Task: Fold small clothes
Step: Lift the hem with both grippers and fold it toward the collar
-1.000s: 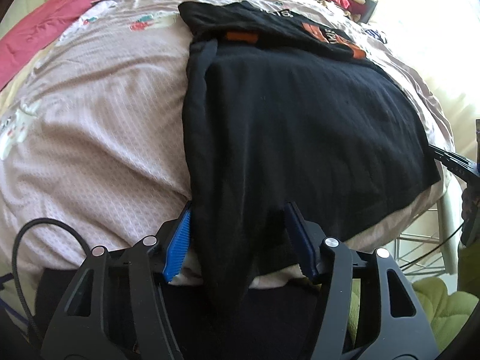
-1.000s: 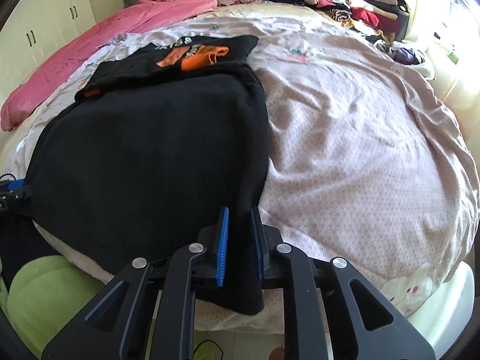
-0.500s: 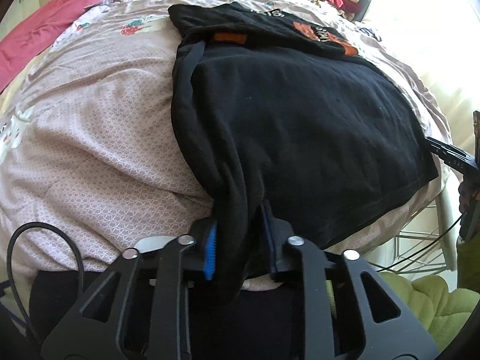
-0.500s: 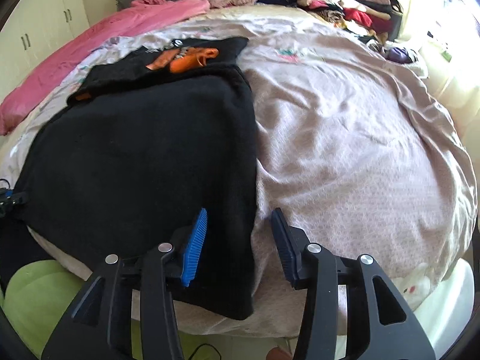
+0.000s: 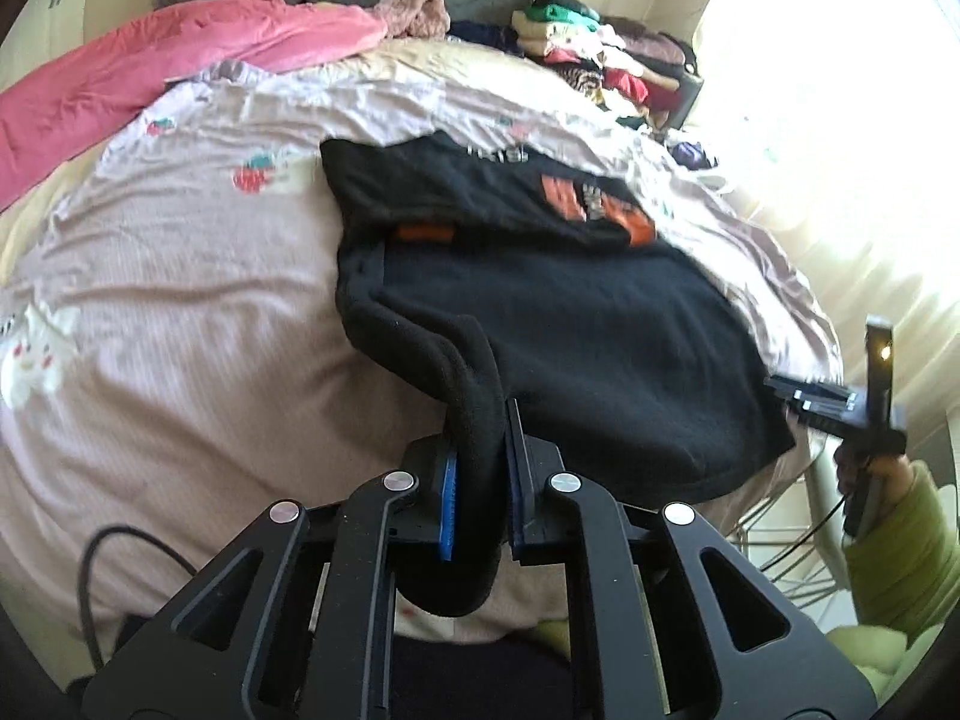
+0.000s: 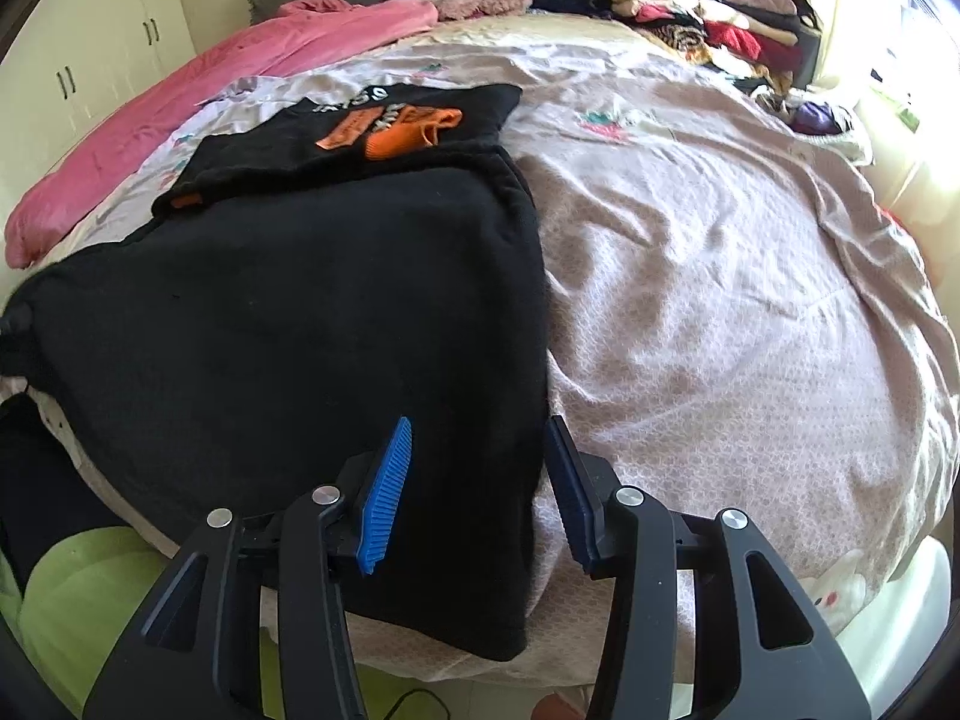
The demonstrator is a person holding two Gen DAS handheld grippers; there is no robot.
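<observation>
While the left gripper (image 5: 480, 480) holds its blue pads together on a bunched corner of the black garment (image 5: 570, 336), lifting that edge off the bed cover (image 5: 180, 300), the rest of the cloth spreads flat ahead of it and to its right. A thick roll of black fabric rises from the bed straight into the left claw and hangs down behind the pads. Beyond the lifted edge, further ahead, a second black shirt with orange patches (image 5: 540, 192) lies partly on top of the far end of the garment.

The right gripper (image 6: 474, 480) has its fingers apart, one pad over the black fabric and the other just past the garment's right edge, so the near right border sits between them without being pinched. From this claw the garment stretches ahead and leftward, its near corner draping over the bed's edge below the fingers.

Far ahead of both grippers a pink blanket (image 6: 210, 114) runs along the left side of the bed, and a stack of folded clothes (image 6: 708, 12) sits at the far right.
</observation>
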